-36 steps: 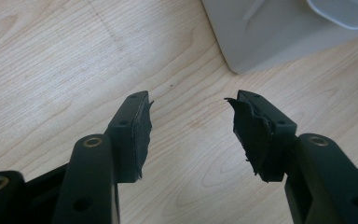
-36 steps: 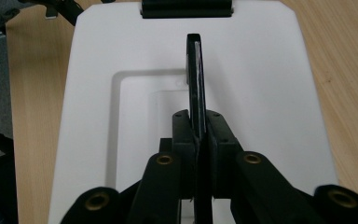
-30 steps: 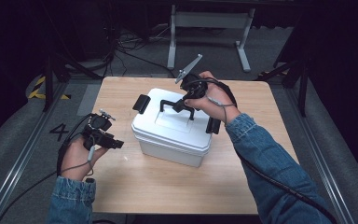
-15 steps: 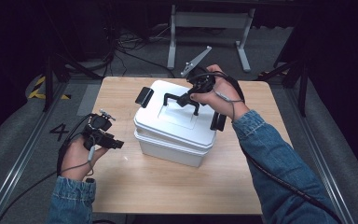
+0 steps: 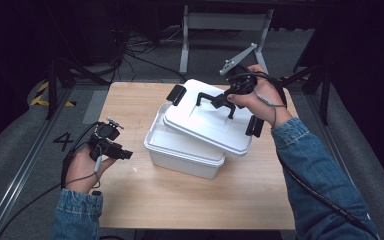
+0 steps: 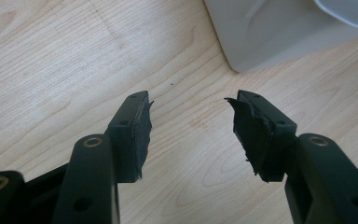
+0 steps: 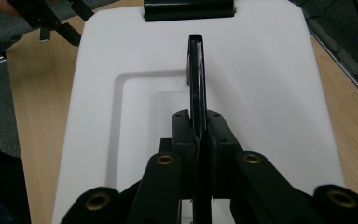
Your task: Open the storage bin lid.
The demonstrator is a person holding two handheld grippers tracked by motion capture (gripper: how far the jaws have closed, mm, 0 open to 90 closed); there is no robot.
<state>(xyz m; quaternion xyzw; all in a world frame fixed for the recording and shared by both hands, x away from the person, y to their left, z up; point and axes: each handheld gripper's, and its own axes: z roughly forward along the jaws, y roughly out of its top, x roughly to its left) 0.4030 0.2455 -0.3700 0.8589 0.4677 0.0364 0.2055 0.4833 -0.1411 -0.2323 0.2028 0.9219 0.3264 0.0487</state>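
The right gripper [image 5: 228,96], clamped on the black handle [image 7: 195,70], holds the white plastic lid [image 5: 207,122] lifted off the white tub [image 5: 180,152], not yet set down; the left gripper [image 6: 189,119] gapes wide, empty.

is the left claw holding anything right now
No, the left claw stands open over the bare wooden table, with nothing between its pads and the white box lying farther off.
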